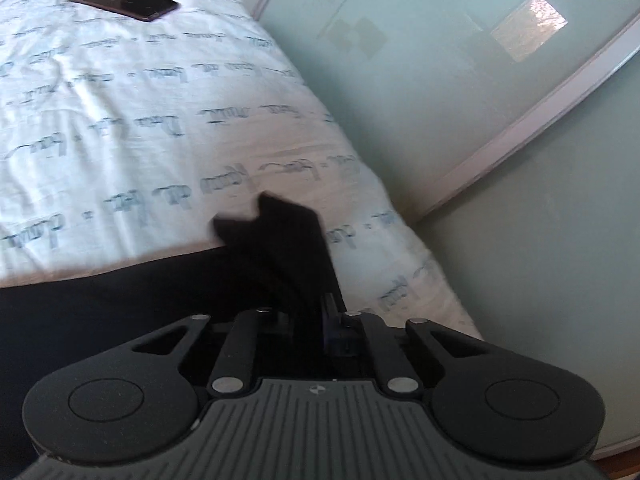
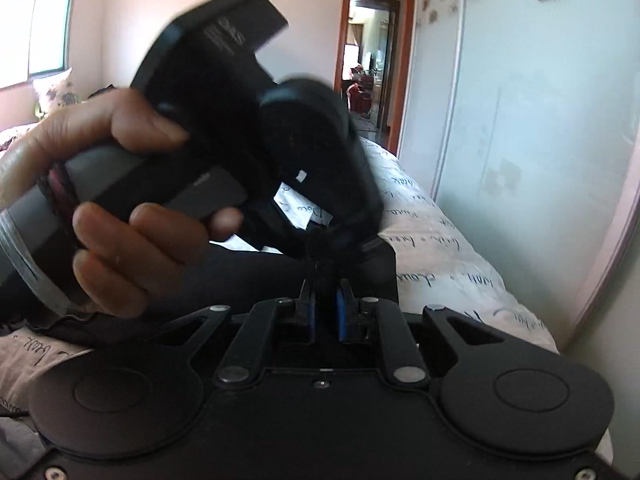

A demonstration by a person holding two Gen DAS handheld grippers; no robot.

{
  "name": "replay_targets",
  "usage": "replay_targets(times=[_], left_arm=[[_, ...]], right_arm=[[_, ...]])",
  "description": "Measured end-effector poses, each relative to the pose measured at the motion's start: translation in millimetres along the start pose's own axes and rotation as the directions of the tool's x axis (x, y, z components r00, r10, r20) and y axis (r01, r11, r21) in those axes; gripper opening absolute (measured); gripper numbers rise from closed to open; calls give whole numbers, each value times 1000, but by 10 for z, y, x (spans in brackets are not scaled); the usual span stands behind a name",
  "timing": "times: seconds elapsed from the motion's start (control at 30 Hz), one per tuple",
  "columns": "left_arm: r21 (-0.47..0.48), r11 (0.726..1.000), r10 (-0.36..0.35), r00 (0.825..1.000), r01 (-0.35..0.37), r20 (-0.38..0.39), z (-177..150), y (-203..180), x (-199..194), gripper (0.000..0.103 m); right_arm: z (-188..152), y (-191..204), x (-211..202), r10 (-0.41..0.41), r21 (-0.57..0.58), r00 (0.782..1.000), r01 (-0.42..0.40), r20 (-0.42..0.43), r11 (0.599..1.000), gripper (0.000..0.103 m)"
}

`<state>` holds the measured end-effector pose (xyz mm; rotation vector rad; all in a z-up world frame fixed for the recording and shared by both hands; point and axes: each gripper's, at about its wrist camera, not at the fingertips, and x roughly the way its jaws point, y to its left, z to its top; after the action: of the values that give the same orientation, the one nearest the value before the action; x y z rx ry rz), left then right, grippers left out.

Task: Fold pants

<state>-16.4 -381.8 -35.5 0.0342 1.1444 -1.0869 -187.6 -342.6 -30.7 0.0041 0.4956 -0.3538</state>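
Two grippers are clamped on the same black pants [image 1: 280, 248], which lie along the near edge of a bed covered in a white sheet [image 1: 140, 120] printed with script. In the left wrist view, the left gripper [image 1: 316, 312] has its jaws closed on a bunched fold of the dark cloth, and a pointed flap of fabric stands up beyond the tips, which suggests the cloth is pinched near a corner or hem so it can be lifted and carried over. A dark phone [image 1: 124, 1] lies well apart at the far end of the bed, clear of the fold.

In the right wrist view, the right gripper [image 2: 325, 304] has its blue-padded fingers [image 2: 343, 312] drawn nearly together on a thin ridge of the same black fabric. Just beyond it, a person's hand [image 2: 132, 208] holds the handle of the left gripper, whose body [image 2: 224, 100] fills the upper middle of the picture. The two tools sit close together, probably because both are taking one edge of the pants, so it stays straight while it is brought across. The fold itself looks only begun: most of the cloth appears still flat on the bed.
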Motion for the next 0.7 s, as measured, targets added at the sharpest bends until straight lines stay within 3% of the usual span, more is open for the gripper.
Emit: replay_targets(times=[0.13, 0.17, 0.23, 0.3, 0.47, 0.57, 0.7], left_arm=[[-6, 996, 87, 990, -87, 111, -188, 196, -410, 8], [5, 992, 123, 981, -125, 152, -246, 218, -535, 8], [31, 973, 214, 946, -228, 243, -377, 288, -810, 8], [13, 956, 276, 917, -292, 287, -490, 394, -1032, 8], [-97, 914, 405, 880, -393, 247, -614, 877, -1233, 10], [-152, 903, 427, 877, -402, 220, -696, 1143, -1299, 10], [-161, 878, 477, 846, -450, 239, -774, 1257, -1439, 10]], right_arm=[[50, 145, 44, 109, 25, 994, -109, 1, 994, 12], [67, 214, 53, 140, 22, 990, -141, 4, 990, 12], [107, 396, 56, 211, 9, 977, -211, 13, 977, 12], [136, 589, 72, 283, -10, 959, -283, 16, 959, 12], [140, 996, 248, 390, -44, 920, -391, -31, 919, 12], [153, 1165, 330, 439, -37, 897, -441, -56, 897, 12], [153, 1445, 358, 465, -67, 882, -470, -72, 880, 12]])
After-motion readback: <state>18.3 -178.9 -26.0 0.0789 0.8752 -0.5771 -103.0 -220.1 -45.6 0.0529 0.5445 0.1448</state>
